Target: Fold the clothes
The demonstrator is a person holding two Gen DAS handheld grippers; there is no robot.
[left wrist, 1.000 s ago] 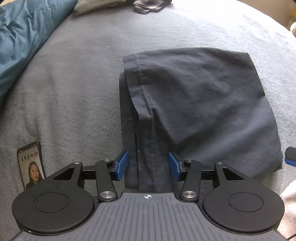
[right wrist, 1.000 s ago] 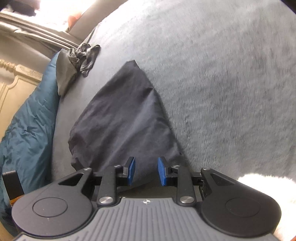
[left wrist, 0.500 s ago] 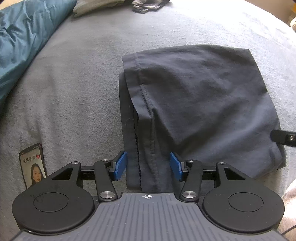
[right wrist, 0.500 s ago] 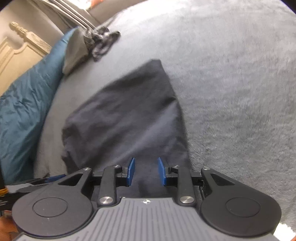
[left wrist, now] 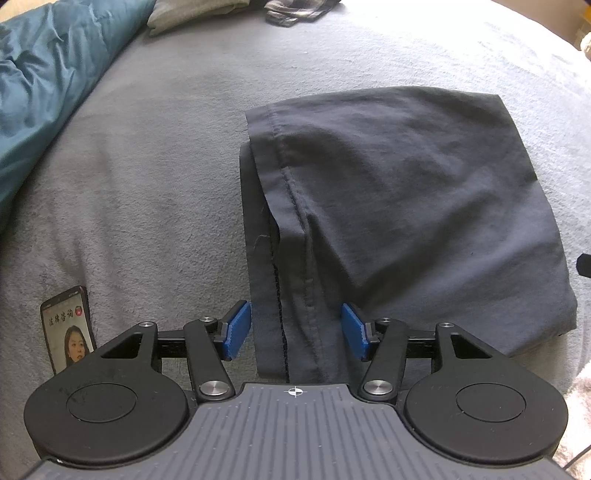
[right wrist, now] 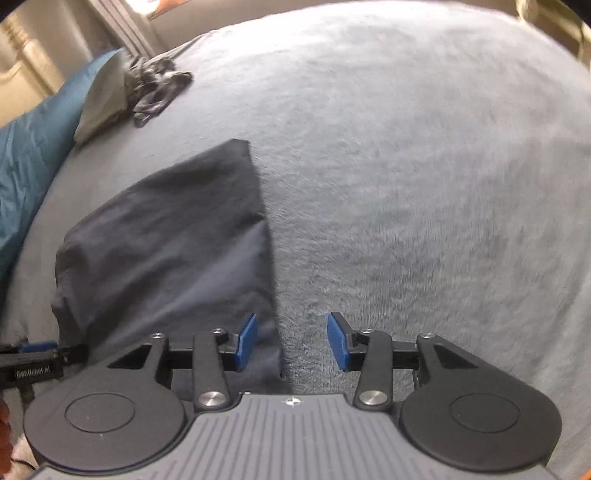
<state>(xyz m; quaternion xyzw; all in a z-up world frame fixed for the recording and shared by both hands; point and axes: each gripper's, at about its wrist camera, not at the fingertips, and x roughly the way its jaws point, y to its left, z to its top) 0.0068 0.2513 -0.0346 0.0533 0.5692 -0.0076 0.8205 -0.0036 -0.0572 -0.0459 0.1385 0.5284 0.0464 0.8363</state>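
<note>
- My left gripper (left wrist: 295, 332) points steeply down over the near left end of the dark folded garment (left wrist: 406, 206); its jaws have just been widening and now stand about half open, straddling the stitched hem strip without pinching it.
- My right gripper (right wrist: 291, 341) has also just been opening; it holds nothing, its left pad over the garment's near right corner and its right pad over bare blanket.
- From the left gripper the garment runs from 12 towards 2 o'clock, long axis across the view; each gripper has its own near corner, so I judge a two-handed fold away from me comes next.
- Everything lies on a bed with a grey fleece blanket (left wrist: 147, 184): a teal duvet (left wrist: 48, 74) at 10 o'clock, more crumpled clothes (left wrist: 295, 11) at 12, a phone (left wrist: 68, 328) at 9.
</note>
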